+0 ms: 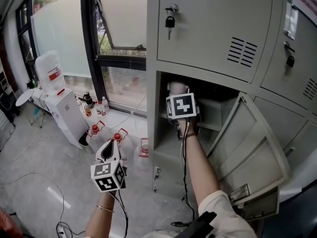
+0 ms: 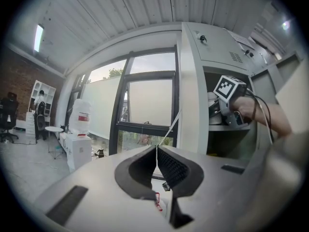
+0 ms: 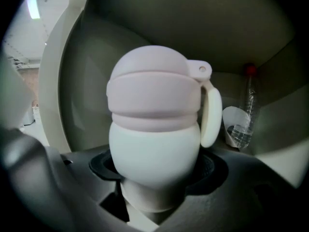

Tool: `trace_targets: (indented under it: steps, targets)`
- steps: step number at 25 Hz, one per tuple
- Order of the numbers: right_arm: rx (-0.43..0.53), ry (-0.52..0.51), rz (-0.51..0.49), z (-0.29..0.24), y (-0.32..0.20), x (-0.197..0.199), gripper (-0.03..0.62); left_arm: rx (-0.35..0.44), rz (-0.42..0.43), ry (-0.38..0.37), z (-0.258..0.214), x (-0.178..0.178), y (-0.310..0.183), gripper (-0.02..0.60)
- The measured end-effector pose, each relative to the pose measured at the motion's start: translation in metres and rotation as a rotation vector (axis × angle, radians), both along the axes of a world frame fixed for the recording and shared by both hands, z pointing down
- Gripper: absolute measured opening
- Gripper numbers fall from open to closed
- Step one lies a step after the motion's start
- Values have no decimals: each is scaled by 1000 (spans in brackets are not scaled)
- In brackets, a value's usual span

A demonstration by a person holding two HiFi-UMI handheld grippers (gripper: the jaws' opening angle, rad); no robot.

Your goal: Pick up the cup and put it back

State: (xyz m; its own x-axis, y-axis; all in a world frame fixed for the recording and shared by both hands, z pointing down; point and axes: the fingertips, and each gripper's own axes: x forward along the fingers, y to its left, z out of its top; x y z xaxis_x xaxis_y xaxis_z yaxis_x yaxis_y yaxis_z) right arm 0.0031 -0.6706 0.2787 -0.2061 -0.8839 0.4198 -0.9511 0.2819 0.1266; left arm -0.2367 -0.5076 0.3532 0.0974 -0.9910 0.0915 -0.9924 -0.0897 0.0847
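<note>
The cup (image 3: 154, 129) has a white rounded body, a pale pink lid and a white side handle. It fills the right gripper view, standing upright between the jaws. My right gripper (image 3: 157, 168) is shut on its lower body. In the head view the right gripper (image 1: 179, 95) reaches into the open grey locker (image 1: 218, 115), where the cup's top (image 1: 177, 88) shows above the marker cube. Whether the cup rests on the shelf is hidden. My left gripper (image 1: 113, 143) hangs low outside the locker over the floor, and in its own view it (image 2: 155, 151) is shut with nothing in it.
Inside the locker behind the cup stand a clear plastic bottle (image 3: 246, 110) with a red cap and a white paper cup (image 3: 233, 122). The locker door (image 1: 252, 148) hangs open to the right. A water dispenser (image 1: 54, 98) and several red-capped bottles (image 1: 106, 130) stand by the window.
</note>
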Motion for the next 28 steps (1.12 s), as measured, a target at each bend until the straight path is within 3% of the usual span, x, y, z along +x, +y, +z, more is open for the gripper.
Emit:
trace_targets:
  steps: [9, 28]
  targets:
    - [7, 17, 21, 0, 0, 1, 352, -7, -20, 4, 3, -13, 12, 11]
    - [92, -62, 18, -13, 7, 2, 388, -10, 6, -16, -1, -3, 15, 11]
